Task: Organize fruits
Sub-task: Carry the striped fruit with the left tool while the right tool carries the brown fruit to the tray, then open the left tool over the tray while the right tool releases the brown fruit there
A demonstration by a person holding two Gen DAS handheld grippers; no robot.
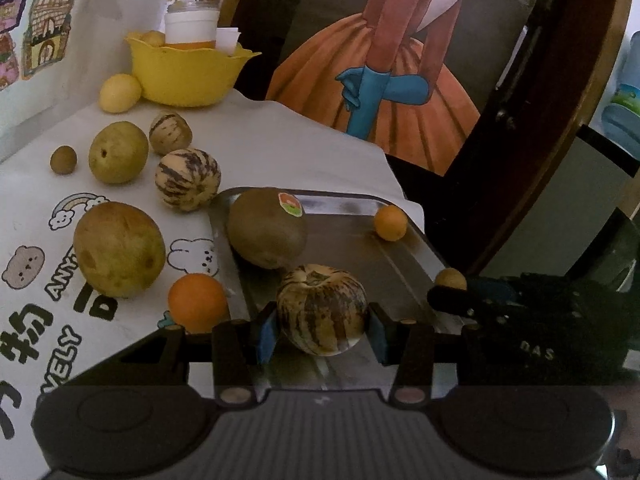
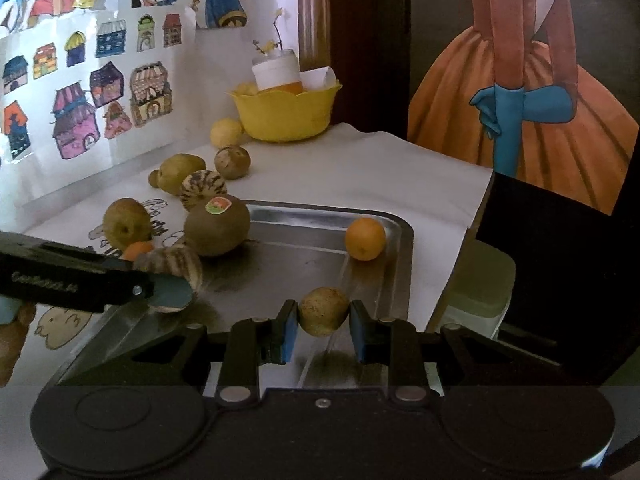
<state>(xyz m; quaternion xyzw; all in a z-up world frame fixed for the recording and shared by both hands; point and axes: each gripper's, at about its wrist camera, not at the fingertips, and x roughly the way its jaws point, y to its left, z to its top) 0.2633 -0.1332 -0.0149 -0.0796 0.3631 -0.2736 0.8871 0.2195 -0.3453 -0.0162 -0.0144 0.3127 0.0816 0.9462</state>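
**Both grippers loaded over the tray**

My left gripper [image 1: 322,326] is clamped on a striped melon [image 1: 322,310]: both blue pads [image 1: 266,332] press its sides, and the fruit sits squarely between the jaws, above the near end of the steel tray [image 1: 344,236]. Whether it rests on the metal I cannot tell.

My right gripper [image 2: 324,326] grasps a small brown fruit [image 2: 323,311], pinched between its pads [image 2: 289,334] over the tray's near right channel.

Ahead of the left jaws, on the tray: a kiwi [image 1: 266,232] with a sticker, just beyond the melon and slightly left; a small orange [image 1: 391,222] at the far right edge, well apart from both.

Left of the left jaws, off the tray on the printed cloth [image 1: 48,320]: an orange [image 1: 197,302] just beside the tray rim, a large pear [image 1: 119,249] near it, then further off two more striped melons [image 1: 187,180], a second pear [image 1: 118,151] and a small brown ball (type unclear) [image 1: 63,159].

Far ahead and left stands a yellow bowl [image 1: 180,74] holding a jar [image 1: 192,26], with a lemon [image 1: 119,93] touching its base.
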